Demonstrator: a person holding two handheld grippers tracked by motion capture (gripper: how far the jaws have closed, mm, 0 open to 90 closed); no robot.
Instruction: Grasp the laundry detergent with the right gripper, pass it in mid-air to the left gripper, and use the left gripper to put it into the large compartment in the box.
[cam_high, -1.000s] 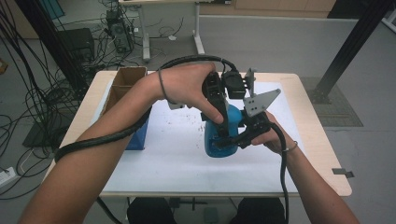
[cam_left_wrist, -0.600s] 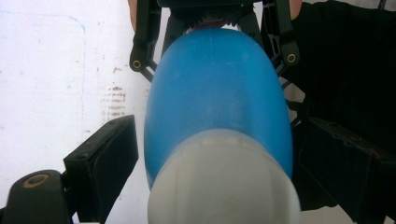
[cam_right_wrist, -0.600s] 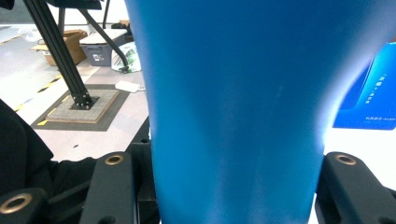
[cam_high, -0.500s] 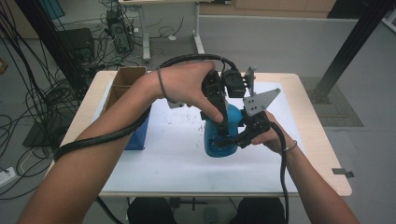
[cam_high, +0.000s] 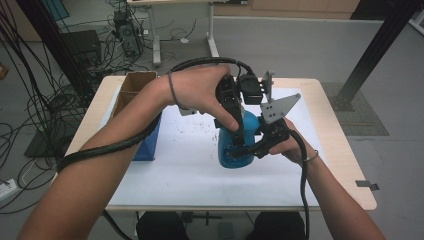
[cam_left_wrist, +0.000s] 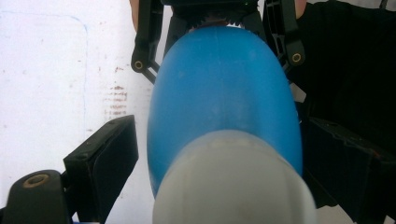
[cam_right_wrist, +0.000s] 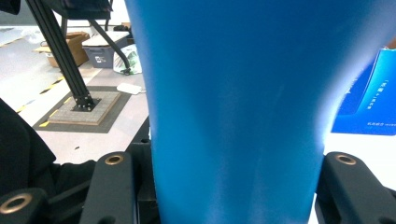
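Note:
A blue bottle (cam_high: 229, 152) with a white cap (cam_left_wrist: 233, 186) stands upright on the white mat (cam_high: 175, 170) at the table's middle. My right gripper (cam_high: 246, 149) comes in from the right and is shut on the bottle's lower body (cam_right_wrist: 238, 116), a jaw pressed on each side. My left gripper (cam_high: 238, 131) points down from above, its jaws straddling the cap. In the left gripper view a strip of mat shows between the left finger (cam_left_wrist: 105, 158) and the bottle (cam_left_wrist: 224, 88), so the left gripper (cam_left_wrist: 224, 140) reads as open. The right gripper (cam_left_wrist: 215, 18) shows at the far side there.
A blue box (cam_high: 148, 142) stands on the mat's left edge, with an open cardboard box (cam_high: 134, 84) behind it. The wooden table (cam_high: 345, 165) has a bare strip along its right side. Thick cables trail from both grippers over my forearms.

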